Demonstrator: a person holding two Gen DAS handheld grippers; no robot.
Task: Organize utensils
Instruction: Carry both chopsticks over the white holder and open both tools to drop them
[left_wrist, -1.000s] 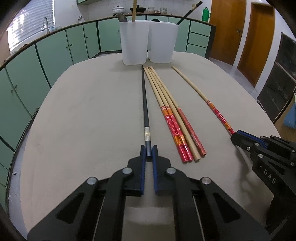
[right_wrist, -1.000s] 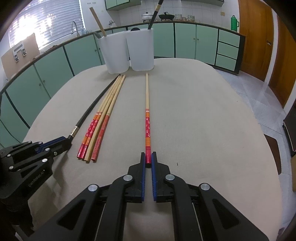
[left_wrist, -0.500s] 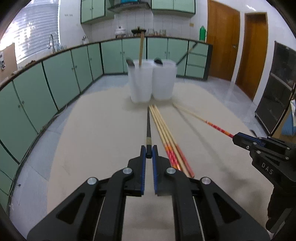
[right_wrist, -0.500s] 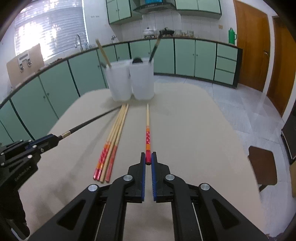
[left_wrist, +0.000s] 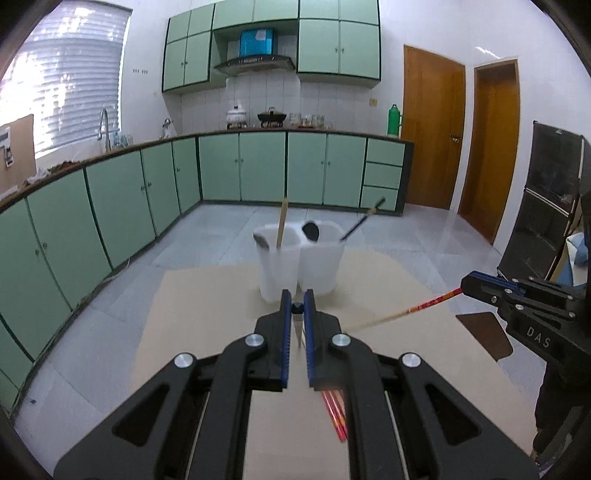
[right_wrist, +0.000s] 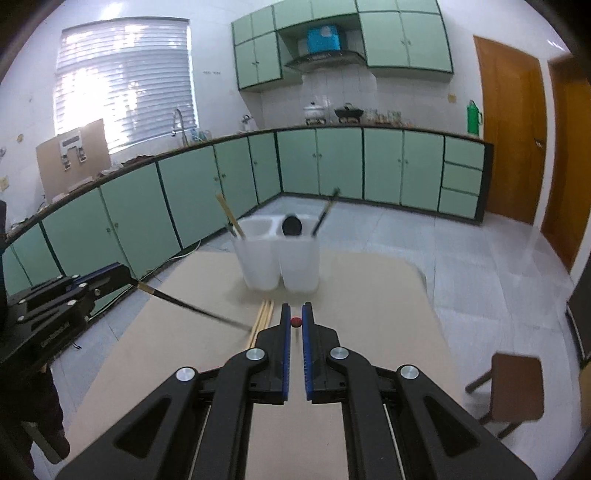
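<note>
1. Left gripper (left_wrist: 297, 308): jaws closed on the end of the black chopstick (right_wrist: 192, 308). In its own view only the butt end shows between the blue pads. In the right wrist view the stick slopes down from the gripper toward the table (right_wrist: 369, 295), its far part blurred.
2. Right gripper (right_wrist: 295, 322): jaws closed on the red end of a wooden chopstick (left_wrist: 417, 307). Its own view shows only the round red butt between the pads. In the left wrist view the stick runs from the gripper down and to the left, red patterned part near the jaws, bare wood further along.
3. Both held sticks are raised at the gripped end; whether their far tips touch the table cannot be told.
4. Loose chopsticks (right_wrist: 263, 320) lie on the table between the two grippers, side by side. Red ends show under the left gripper, pale ends point toward the cups.
5. Two white cups (right_wrist: 280, 264) stand touching each other near the far edge of the table. The left cup holds a wooden stick, the right a dark spoon-like head and a black stick, all leaning.
6. Beyond: grey tiled floor, green cabinets (left_wrist: 258, 170), two wooden doors.
</note>
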